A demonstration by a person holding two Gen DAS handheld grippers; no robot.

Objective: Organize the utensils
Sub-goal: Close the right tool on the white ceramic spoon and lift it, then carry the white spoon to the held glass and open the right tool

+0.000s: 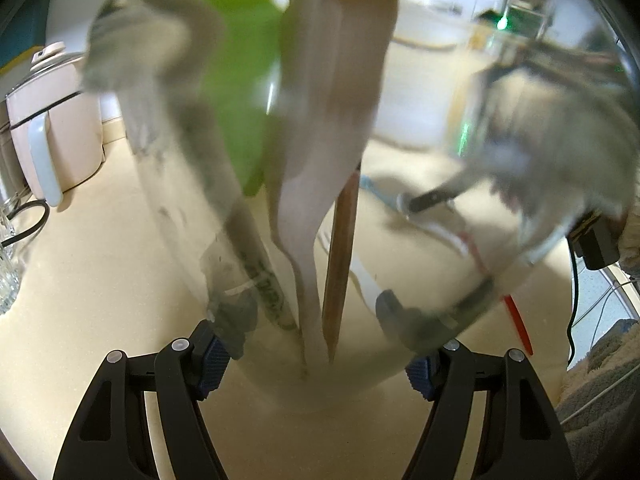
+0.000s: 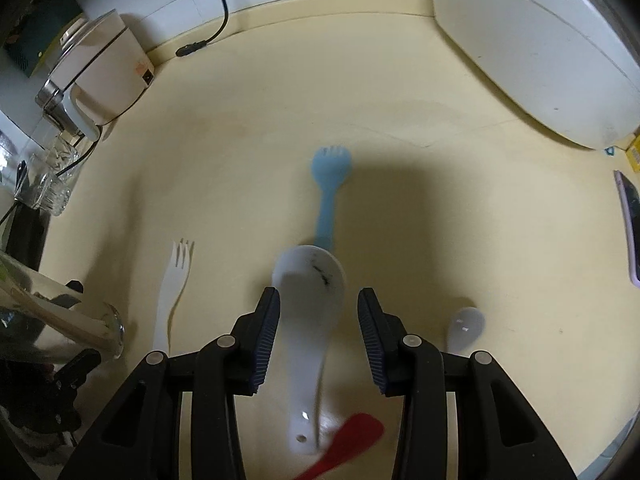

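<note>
Cream countertop (image 2: pixel 400 128) carried scattered utensils. Left gripper (image 1: pixel 316 364) clasped a glass jar (image 1: pixel 192 216) of utensils. Right gripper (image 2: pixel 318 320) hung unclenched astride a white rice paddle (image 2: pixel 308 320) mid-counter; closing off-centre would probably skid it against the blue spork (image 2: pixel 328 188).

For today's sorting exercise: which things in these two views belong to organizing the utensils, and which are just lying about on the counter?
Part of the job:
glass jar, held by the left gripper
white rice paddle, between the right gripper's jaws
blue spork
white fork
red spatula
small spoon

Just lying about:
kettle
phone
black cable
</note>
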